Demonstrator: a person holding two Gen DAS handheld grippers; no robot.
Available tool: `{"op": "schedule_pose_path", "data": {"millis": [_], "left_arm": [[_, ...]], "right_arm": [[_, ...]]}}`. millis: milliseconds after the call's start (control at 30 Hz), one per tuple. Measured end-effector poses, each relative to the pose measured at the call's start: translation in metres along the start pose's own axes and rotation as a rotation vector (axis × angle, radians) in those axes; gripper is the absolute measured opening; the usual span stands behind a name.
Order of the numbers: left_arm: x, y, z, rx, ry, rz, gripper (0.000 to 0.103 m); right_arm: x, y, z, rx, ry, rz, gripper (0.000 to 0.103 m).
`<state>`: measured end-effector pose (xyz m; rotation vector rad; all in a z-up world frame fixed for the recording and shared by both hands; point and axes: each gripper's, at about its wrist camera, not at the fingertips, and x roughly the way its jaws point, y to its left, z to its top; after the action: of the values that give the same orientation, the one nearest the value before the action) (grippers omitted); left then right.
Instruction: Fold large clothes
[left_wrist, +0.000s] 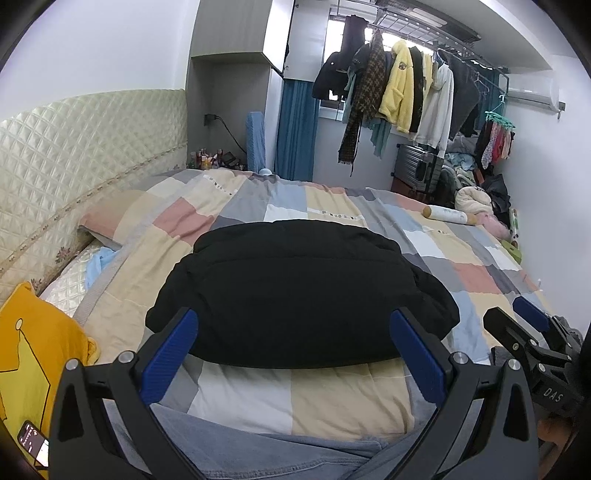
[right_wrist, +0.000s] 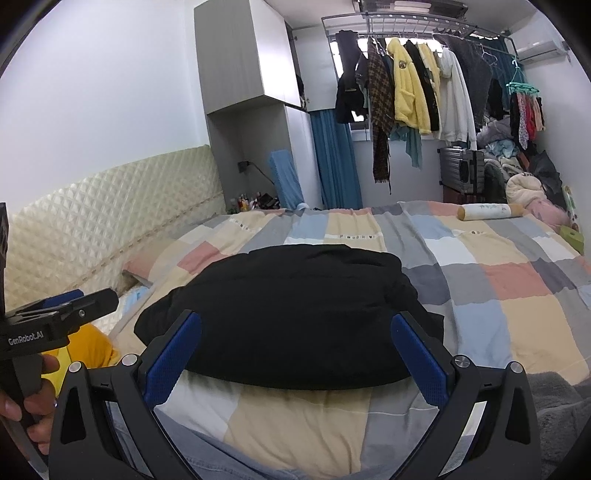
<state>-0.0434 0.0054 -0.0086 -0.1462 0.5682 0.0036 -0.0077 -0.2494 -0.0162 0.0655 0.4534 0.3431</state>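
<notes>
A black garment (left_wrist: 299, 291) lies folded into a thick bundle on the checked bedspread (left_wrist: 332, 398), in the middle of the bed. It also shows in the right wrist view (right_wrist: 295, 314). My left gripper (left_wrist: 295, 325) is open and empty, held just in front of the bundle's near edge. My right gripper (right_wrist: 295, 328) is open and empty, also in front of the near edge, to the right of the left one. The right gripper shows at the right edge of the left wrist view (left_wrist: 532, 325). The left gripper shows at the left edge of the right wrist view (right_wrist: 70, 306).
A quilted headboard (left_wrist: 74, 155) runs along the left. A yellow garment (left_wrist: 33, 354) and a phone (left_wrist: 33, 443) lie at the near left. A white roll (right_wrist: 487, 212) lies at the bed's far right. Clothes hang on a rack (right_wrist: 424, 88) beyond the bed.
</notes>
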Motion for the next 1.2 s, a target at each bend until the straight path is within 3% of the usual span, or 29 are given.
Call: {"op": "schedule_pose_path", "data": {"millis": [1200], "left_arm": [[0.0088, 0.0019, -0.0012, -0.020, 0.043, 0.029, 0.103]], "right_arm": [[-0.0012, -0.0022, 0.0025, -0.005, 0.009, 0.000, 0.103]]}}
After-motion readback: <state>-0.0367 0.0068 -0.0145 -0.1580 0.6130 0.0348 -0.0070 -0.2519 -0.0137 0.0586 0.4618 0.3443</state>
